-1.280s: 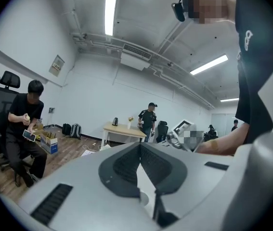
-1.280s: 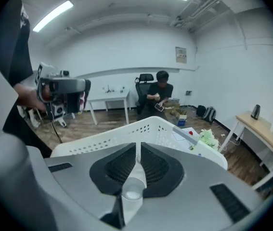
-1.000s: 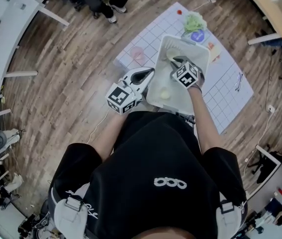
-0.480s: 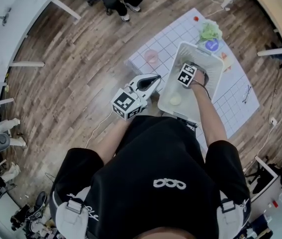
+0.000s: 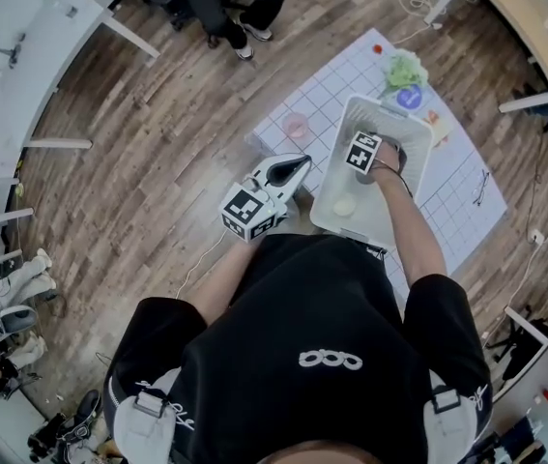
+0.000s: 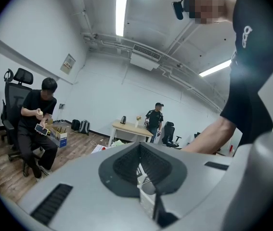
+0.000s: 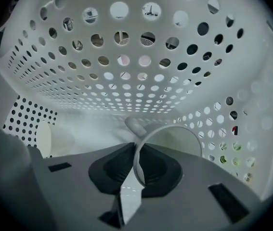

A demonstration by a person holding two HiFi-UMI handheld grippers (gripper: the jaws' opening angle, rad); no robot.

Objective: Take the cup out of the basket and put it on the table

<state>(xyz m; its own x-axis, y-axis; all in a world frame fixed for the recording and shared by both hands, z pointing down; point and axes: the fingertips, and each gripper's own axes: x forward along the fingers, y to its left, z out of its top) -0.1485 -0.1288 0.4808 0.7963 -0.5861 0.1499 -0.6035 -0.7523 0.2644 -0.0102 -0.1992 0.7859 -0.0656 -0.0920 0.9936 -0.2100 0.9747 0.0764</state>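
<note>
My right gripper (image 7: 137, 165) points down into the basket (image 5: 331, 172). Its jaws are clamped on the side wall of the white cup (image 7: 175, 143), one pad inside the rim and the other outside. The cup sits low in the far half of the basket, its mouth facing my camera. My left gripper (image 6: 140, 167) has its jaws together on nothing and waits just beside the basket's left wall. I can't tell whether it touches.

The step in hand, as I judge it, is the lift out. I hold only a thin rim on one side, so the cup will want to swing about the pads. I'd keep the squeeze firm and rise straight up, slowly. Only once the cup's bottom is above the basket's rim would I carry it sideways. The walls stand close round my hand, so an early sideways move could knock the cup loose. The pale round thing (image 5: 343, 205) at the basket's near end is well clear. If the basket rises with me, my left gripper could press on its wall. For the set-down I'd choose bare sheet (image 5: 457, 177) right of the basket, away from the pink cup (image 5: 296, 126) on its left.
</note>
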